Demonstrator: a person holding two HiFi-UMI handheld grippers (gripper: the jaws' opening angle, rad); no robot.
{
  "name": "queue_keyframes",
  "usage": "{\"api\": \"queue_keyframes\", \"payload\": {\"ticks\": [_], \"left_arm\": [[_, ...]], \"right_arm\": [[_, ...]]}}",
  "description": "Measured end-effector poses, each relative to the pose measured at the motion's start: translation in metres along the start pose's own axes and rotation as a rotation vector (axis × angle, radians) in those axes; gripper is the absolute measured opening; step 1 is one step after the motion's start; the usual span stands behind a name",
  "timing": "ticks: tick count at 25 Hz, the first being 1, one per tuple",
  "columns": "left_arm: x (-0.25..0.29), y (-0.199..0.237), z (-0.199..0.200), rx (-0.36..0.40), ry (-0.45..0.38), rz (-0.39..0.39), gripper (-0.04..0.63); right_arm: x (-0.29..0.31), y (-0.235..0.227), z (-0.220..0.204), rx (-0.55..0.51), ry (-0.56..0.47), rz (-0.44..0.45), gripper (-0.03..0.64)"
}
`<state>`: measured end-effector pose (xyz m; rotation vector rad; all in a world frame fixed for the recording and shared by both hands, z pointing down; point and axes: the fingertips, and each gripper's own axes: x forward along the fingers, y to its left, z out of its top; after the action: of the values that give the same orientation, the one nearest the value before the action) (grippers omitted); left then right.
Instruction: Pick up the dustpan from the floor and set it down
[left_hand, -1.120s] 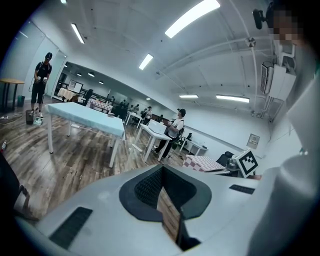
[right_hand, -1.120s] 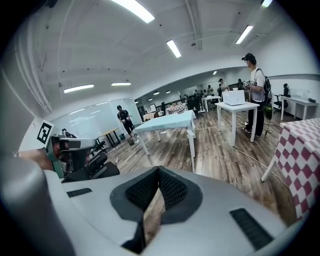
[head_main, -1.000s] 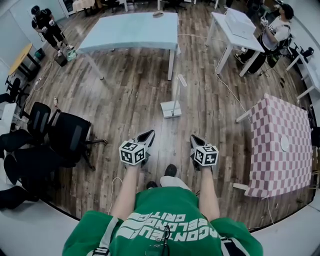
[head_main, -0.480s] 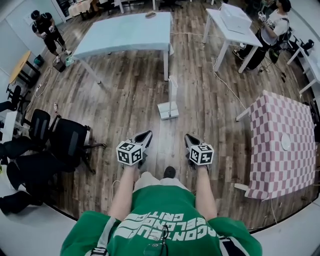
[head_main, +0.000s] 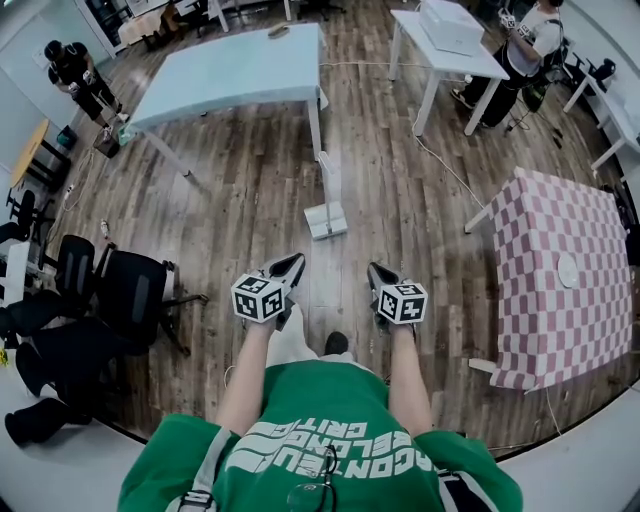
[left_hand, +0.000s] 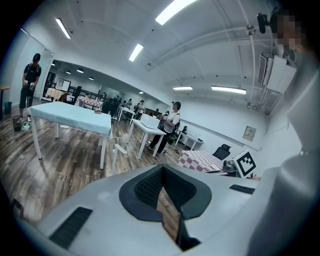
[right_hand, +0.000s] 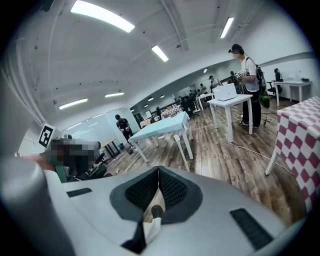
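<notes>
Dustpan (head_main: 327, 220) nearer now — white, long handle (head_main: 325, 180) upright.

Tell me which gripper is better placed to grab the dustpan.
Left, narrowly. The dustpan stands ahead between the two, slightly nearer the left gripper than the right gripper. Both are shut and empty, so either must open first.

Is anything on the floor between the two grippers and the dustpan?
Nothing visible does. Only bare wood floor lies between the left gripper, the right gripper and the dustpan ahead. The blue table stands beyond it, the black chairs well off to the left.
</notes>
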<state>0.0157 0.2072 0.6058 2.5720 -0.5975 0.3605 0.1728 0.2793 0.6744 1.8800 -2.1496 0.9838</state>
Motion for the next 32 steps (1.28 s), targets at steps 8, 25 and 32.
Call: {"api": "queue_keyframes", "payload": {"ticks": [8,25,32], "left_arm": [[0.018,0.028,0.022,-0.003,-0.027,0.006,-0.008],[0.064,0.178,0.088,-0.115,-0.092,0.02,-0.008],[0.088,0.24,0.129,-0.147,-0.101,-0.005,-0.008]], "right_arm": [[0.032,-0.008,0.024,-0.012,0.004,0.012,0.009],[0.184,-0.003,0.109,-0.102,0.077,0.006,0.009],[0.24,0.008,0.151,-0.134,0.111,-0.019,0.009]]}}
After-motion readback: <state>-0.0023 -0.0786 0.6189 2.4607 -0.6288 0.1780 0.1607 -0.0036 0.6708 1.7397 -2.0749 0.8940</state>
